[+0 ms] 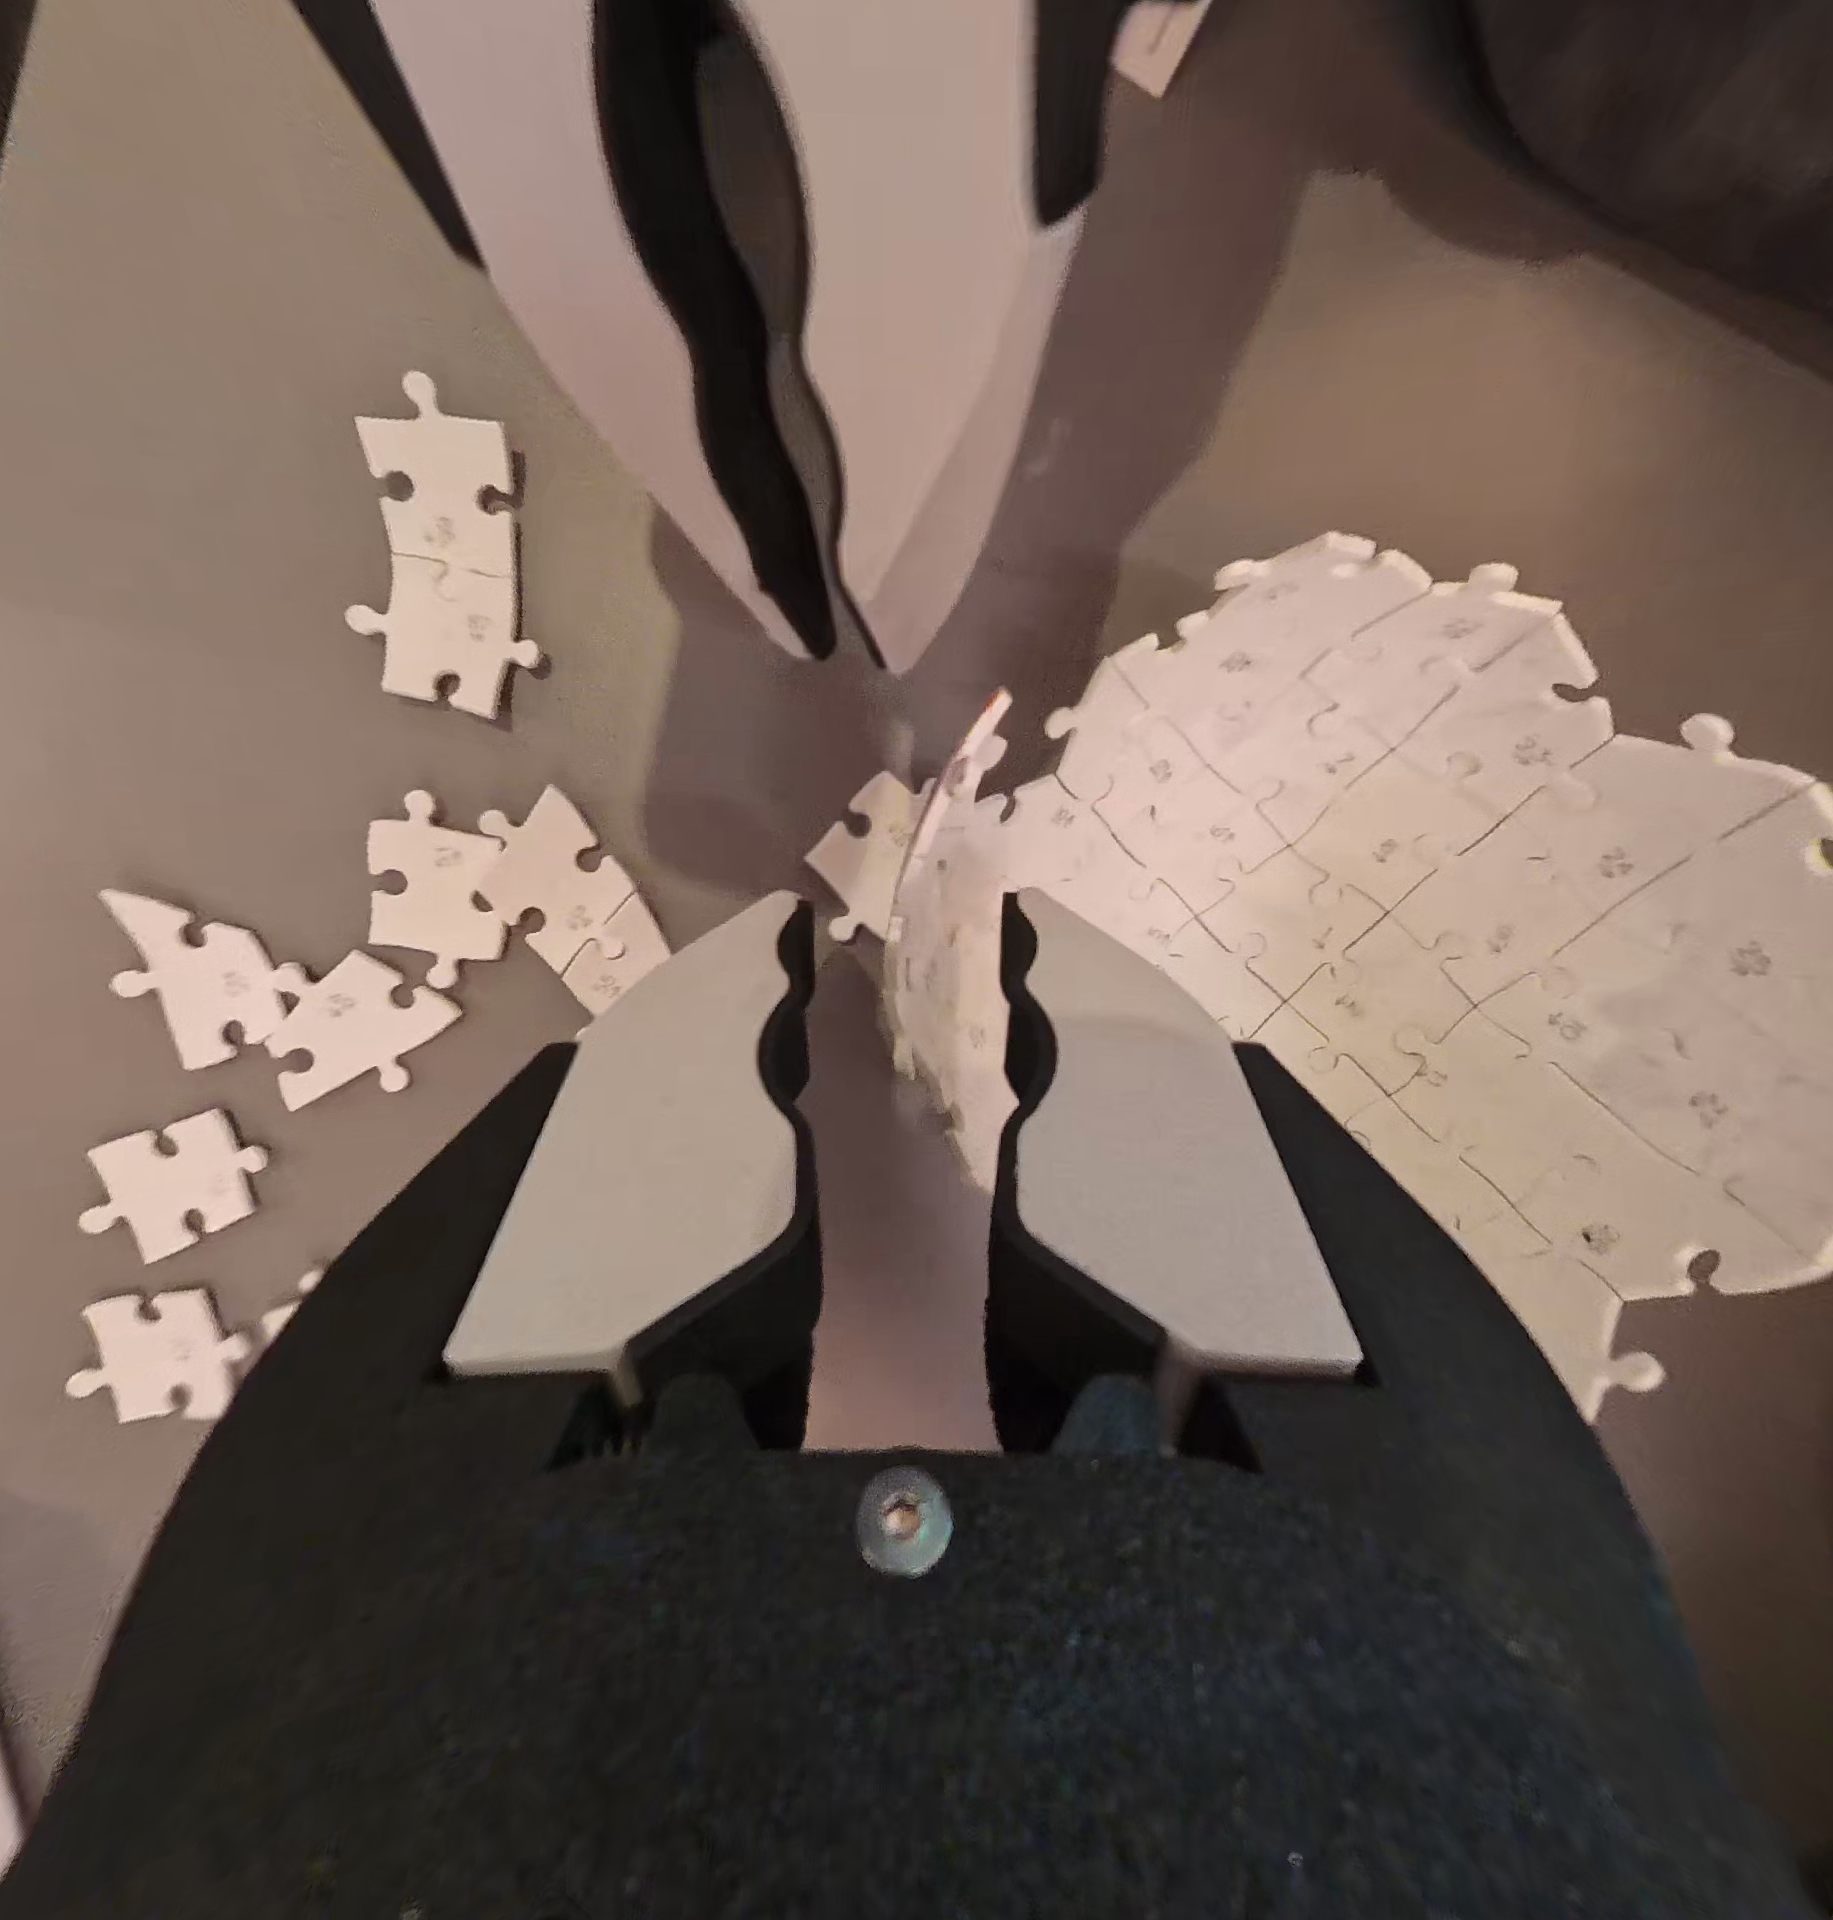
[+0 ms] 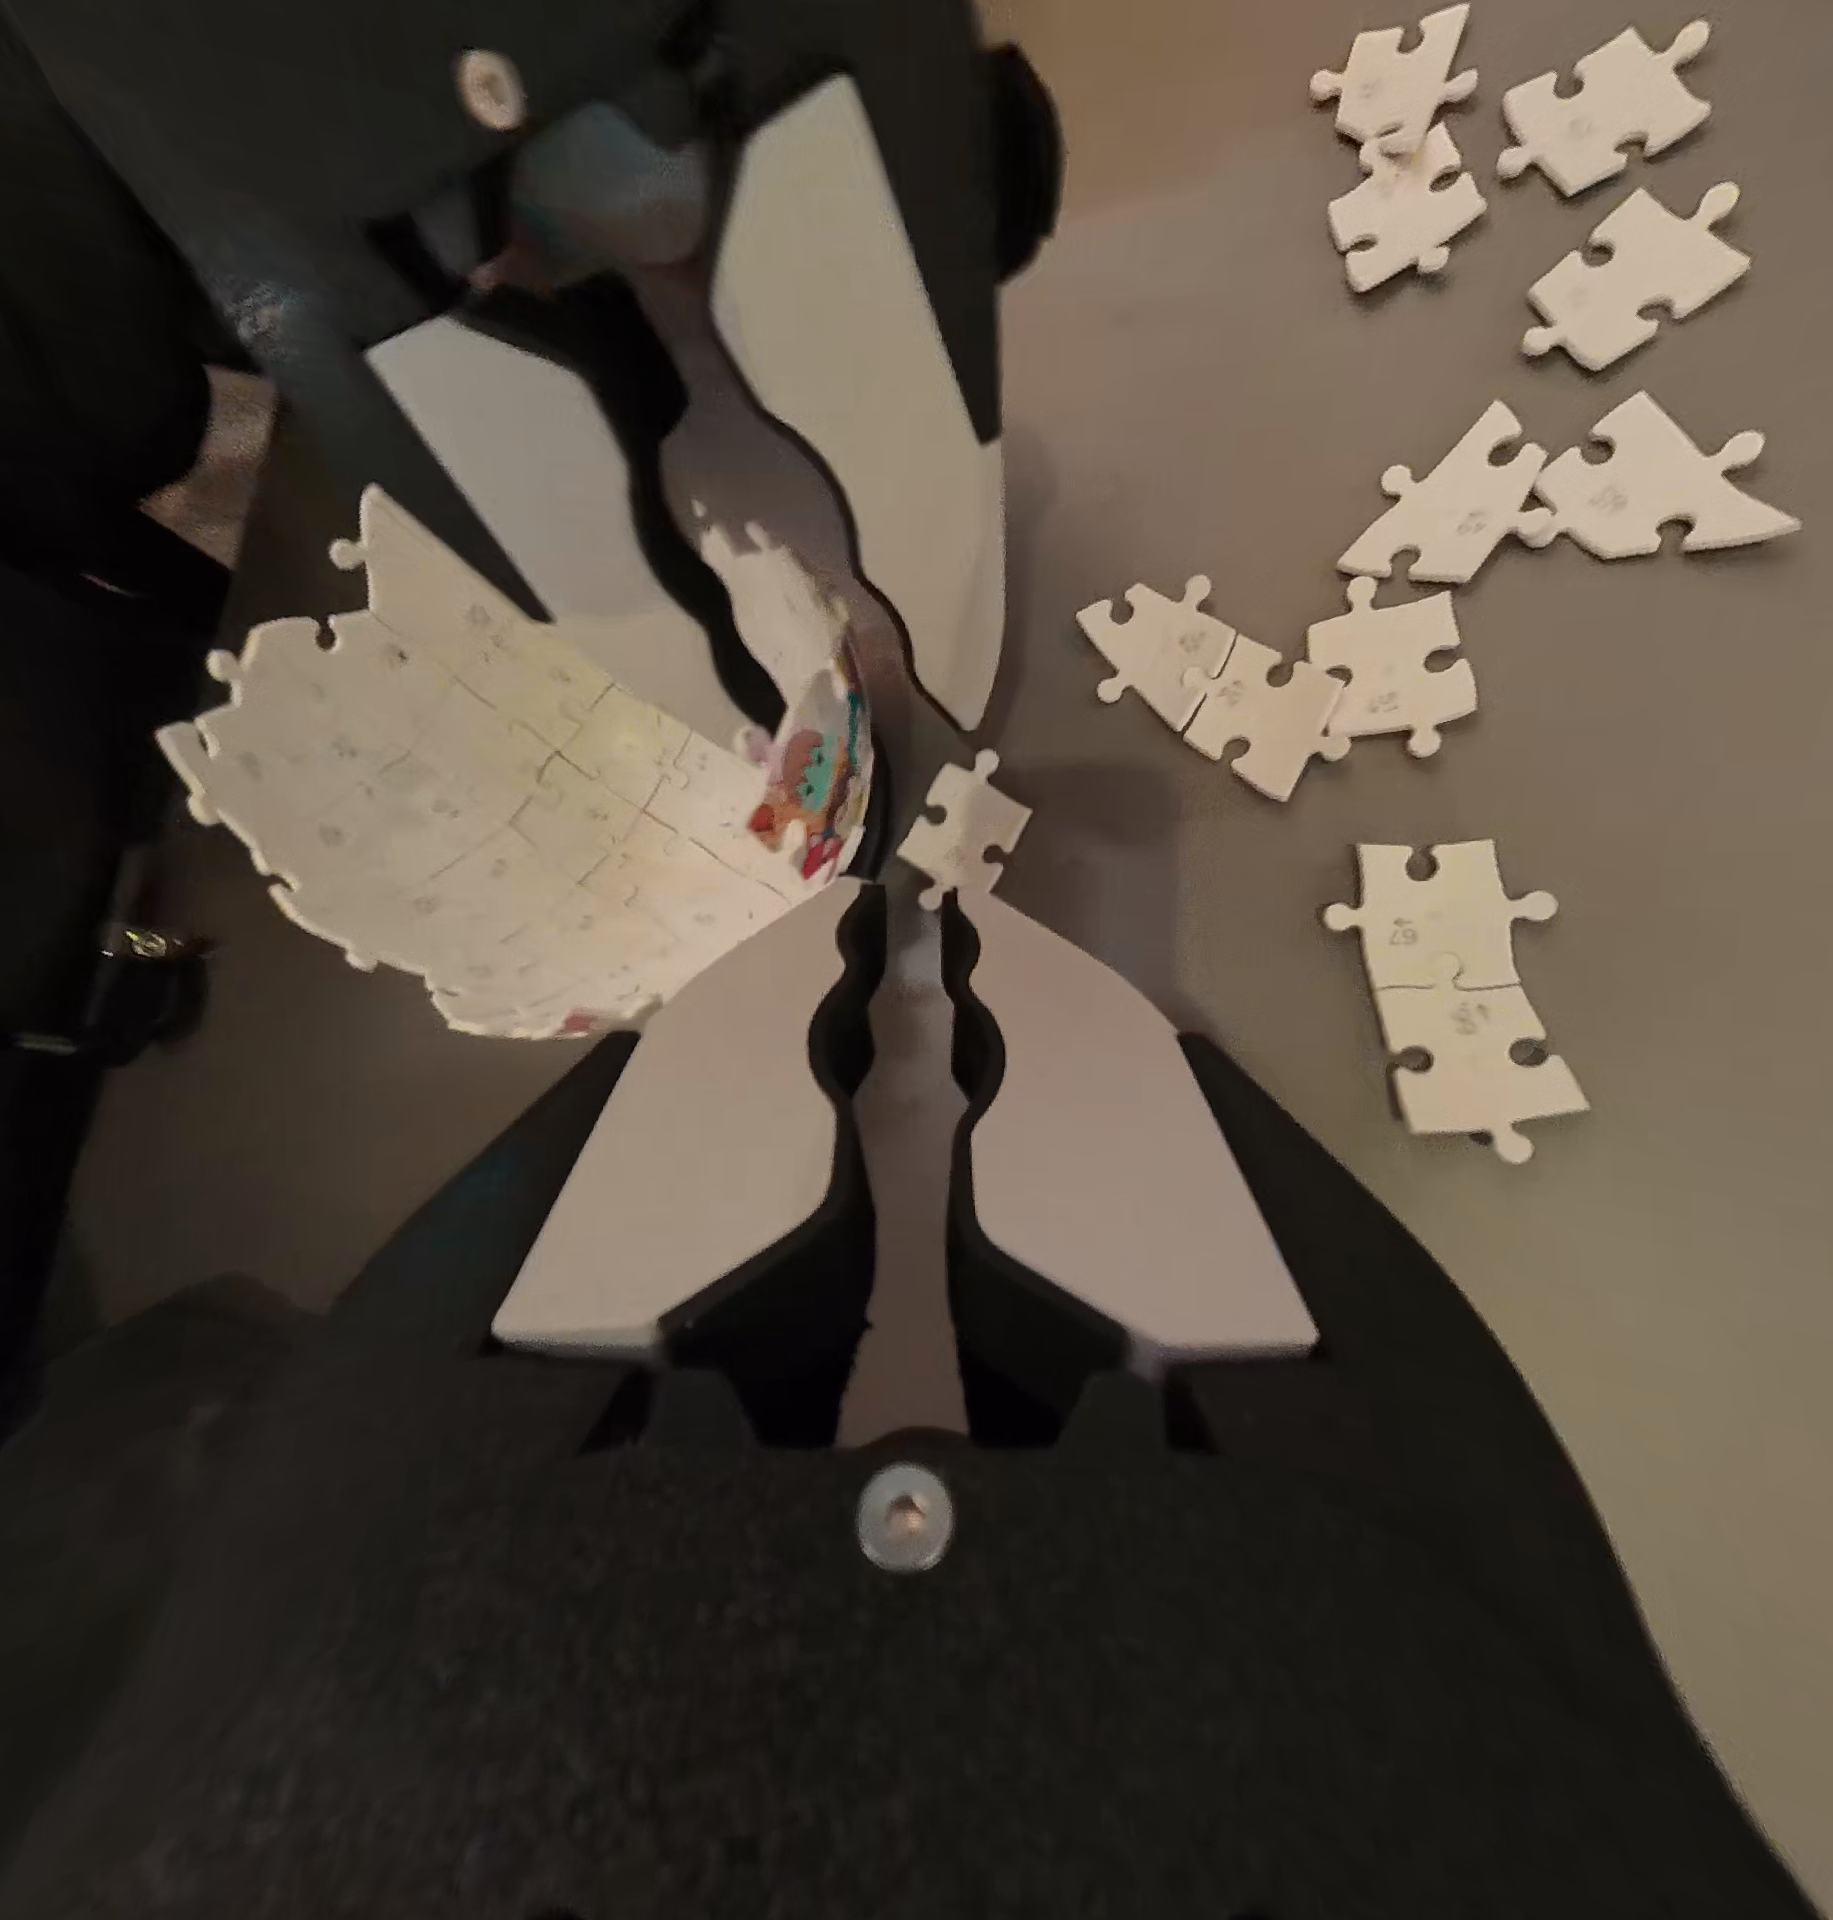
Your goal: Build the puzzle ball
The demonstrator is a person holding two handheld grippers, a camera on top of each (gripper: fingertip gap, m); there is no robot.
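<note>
The half-built puzzle ball (image 1: pixel 1411 935) is a curved white shell of joined pieces, tipped up on the grey table (image 1: pixel 164 520). Its coloured outside shows in the right wrist view (image 2: pixel 818 790). My left gripper (image 1: pixel 904 912) straddles the shell's rim and is shut on its wall, one finger inside and one outside. It also shows in the right wrist view (image 2: pixel 860 707). My right gripper (image 2: pixel 912 899) has its jaws nearly together, pinching the lower tab of a single white piece (image 2: pixel 964 821) that sits against the shell's rim. That piece (image 1: pixel 860 847) and the right gripper (image 1: pixel 850 657) also show in the left wrist view.
Several loose white pieces lie face down on the table, left of the shell in the left wrist view (image 1: pixel 413 894). A joined pair (image 1: pixel 444 551) lies farther back and also shows in the right wrist view (image 2: pixel 1452 987). A dark bulky shape (image 1: pixel 1670 156) borders the table beyond the shell. The gap from one gripper's tips to the other's is roughly 4 cm.
</note>
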